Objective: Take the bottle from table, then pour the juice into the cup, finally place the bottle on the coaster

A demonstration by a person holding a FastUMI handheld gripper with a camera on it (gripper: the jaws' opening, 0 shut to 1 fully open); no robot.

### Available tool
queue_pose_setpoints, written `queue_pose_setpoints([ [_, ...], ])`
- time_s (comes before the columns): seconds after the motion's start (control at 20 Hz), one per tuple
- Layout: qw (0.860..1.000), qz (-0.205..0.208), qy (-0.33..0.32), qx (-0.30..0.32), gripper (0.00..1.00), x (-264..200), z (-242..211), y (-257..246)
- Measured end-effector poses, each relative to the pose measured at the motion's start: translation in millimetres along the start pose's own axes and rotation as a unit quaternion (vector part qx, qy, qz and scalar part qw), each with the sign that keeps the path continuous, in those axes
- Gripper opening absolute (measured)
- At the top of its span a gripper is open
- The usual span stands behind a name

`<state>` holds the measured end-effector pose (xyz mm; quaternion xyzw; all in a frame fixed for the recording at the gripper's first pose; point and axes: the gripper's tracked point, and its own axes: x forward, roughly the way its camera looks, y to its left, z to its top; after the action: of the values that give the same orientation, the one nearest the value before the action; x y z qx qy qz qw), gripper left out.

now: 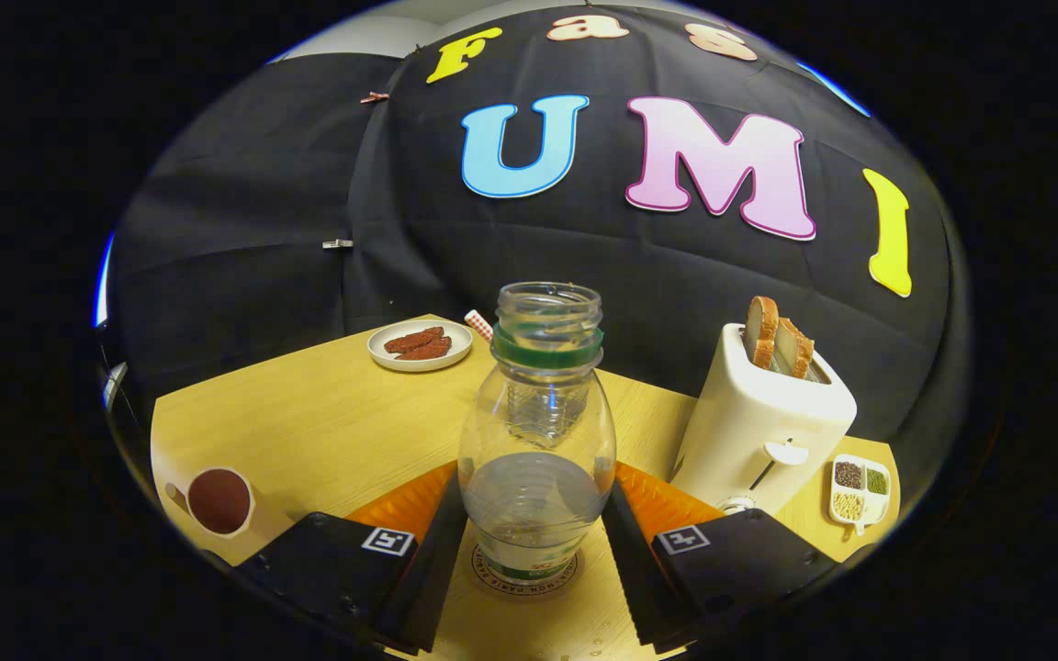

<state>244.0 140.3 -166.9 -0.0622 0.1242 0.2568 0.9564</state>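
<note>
A clear plastic bottle (536, 441) with a green neck ring and no cap stands upright between my fingers. Its base rests on a round coaster (492, 576) with printed lettering on the wooden table (309, 431). My gripper (534, 491) is shut on the bottle, both fingers pressing on its lower sides. The bottle looks almost empty. A white cup (217, 501) filled with dark red juice stands off to the left, near the table's front edge and well clear of the fingers.
A white toaster (759, 431) holding two bread slices stands close on the right of the bottle. Beside it lies a small divided dish of grains (860, 491). A white plate of red slices (419, 346) sits at the table's far side.
</note>
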Motion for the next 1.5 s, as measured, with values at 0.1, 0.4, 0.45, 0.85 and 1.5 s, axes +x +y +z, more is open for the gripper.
queue_pose_setpoints([
  [0.1, 1.000, -0.003, 0.005, -0.003, 0.82, -1.1, -3.0, -1.8],
  [0.4, 1.000, -0.011, 0.004, -0.025, 0.98, -15.6, 4.2, -4.3],
  [0.45, 1.000, -0.014, 0.003, -0.028, 0.98, -20.0, 8.0, -4.9],
  [0.85, 0.999, -0.050, -0.008, -0.001, 0.98, -97.3, 44.6, -4.4],
  [1.5, 0.961, -0.244, -0.127, 0.043, 0.97, -281.0, 174.9, -52.7],
])
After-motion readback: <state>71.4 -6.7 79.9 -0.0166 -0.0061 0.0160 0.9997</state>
